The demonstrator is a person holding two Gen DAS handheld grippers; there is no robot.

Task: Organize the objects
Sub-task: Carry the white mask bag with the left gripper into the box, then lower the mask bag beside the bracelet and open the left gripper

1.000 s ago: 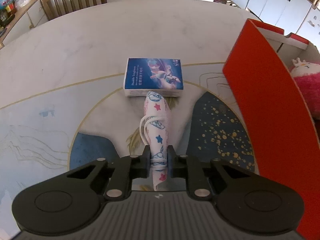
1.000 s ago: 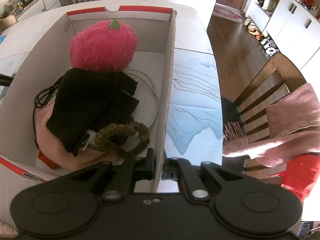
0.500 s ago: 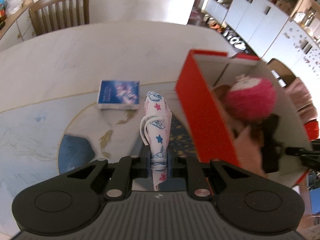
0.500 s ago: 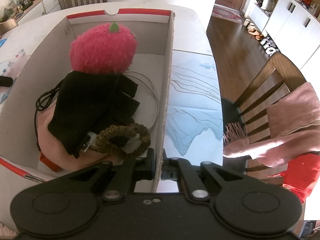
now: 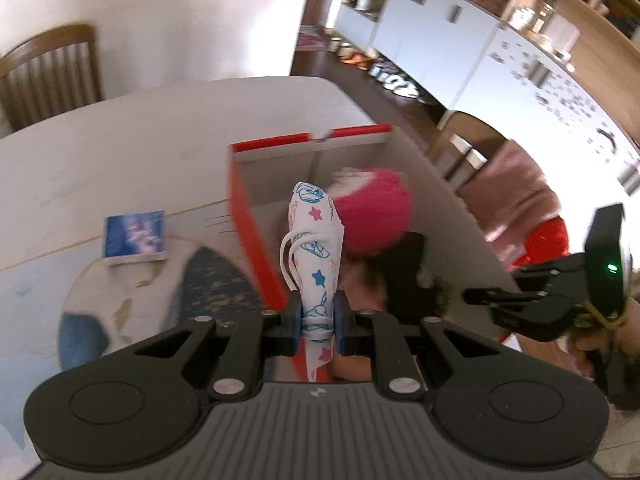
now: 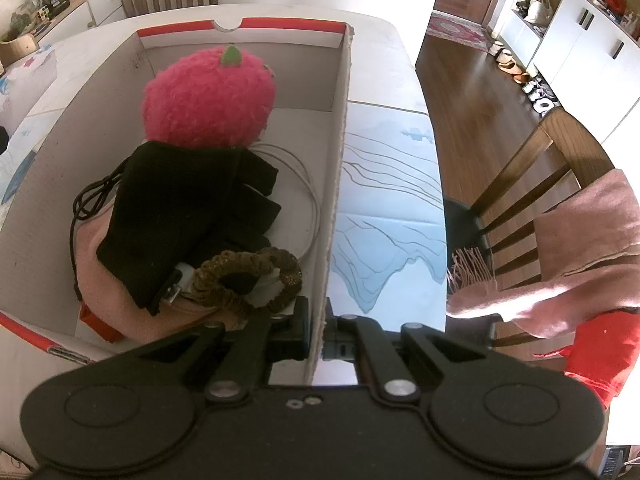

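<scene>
clamping a folded star-print face mask [image 5: 316,264], the left tool [image 5: 316,322] holds it over the red-edged box [image 5: 248,216]. right tool [image 6: 318,330] is pinched on the box's cardboard side wall; a pink plush [image 6: 208,100] lies inside.

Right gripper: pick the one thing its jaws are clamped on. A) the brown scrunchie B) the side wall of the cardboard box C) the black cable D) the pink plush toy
B: the right gripper has its jaws pinched shut on the thin side wall of the cardboard box, while the brown scrunchie, pink plush toy and black cable lie loose inside the box.
</scene>
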